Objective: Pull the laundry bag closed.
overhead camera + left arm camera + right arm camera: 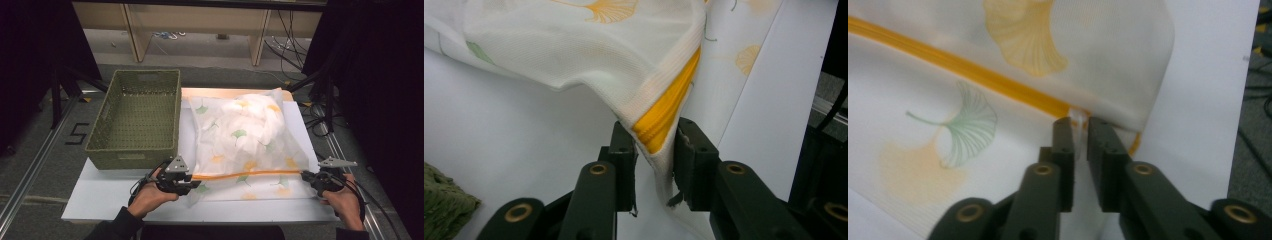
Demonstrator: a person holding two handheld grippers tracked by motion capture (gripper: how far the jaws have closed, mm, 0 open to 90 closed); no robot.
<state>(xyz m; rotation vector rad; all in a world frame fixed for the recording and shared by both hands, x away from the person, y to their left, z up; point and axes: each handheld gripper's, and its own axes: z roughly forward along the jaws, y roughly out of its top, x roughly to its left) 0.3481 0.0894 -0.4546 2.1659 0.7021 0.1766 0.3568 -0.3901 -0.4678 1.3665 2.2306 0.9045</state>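
Scene: a person sits at a white table [100,200], holding a two-jaw gripper in each hand, forearms coming in from the bottom of the high view.

Bag: a white mesh laundry bag [245,140] printed with yellow and green ginkgo leaves lies on the table, right of centre. It is stuffed with pale cloth and bulges toward its far end.

Zip: an orange zip [245,175] runs straight across the near end of the bag, from one gripper to the other.

Left gripper: the left gripper [187,186] sits at the near left corner of the bag. In the left gripper view [654,165] the bag's corner, with the orange end of the zip [664,112], hangs between the two black jaws. The jaws stand a little apart; the cloth touches the left jaw, with a small gap to the right one, so the pads do not appear to press on it.

Right gripper: the right gripper [305,175] sits at the right end of the zip. In the right gripper view [1079,127] the jaws are nearly together, with a small pale tab at the zip's end [1078,117] between their tips. Whether the pads pinch it I cannot tell.

Basket: a green woven basket [135,120] stands on the table just left of the bag, well apart from the right gripper.

Surroundings: grey floor, cables and a wooden frame lie beyond the table.
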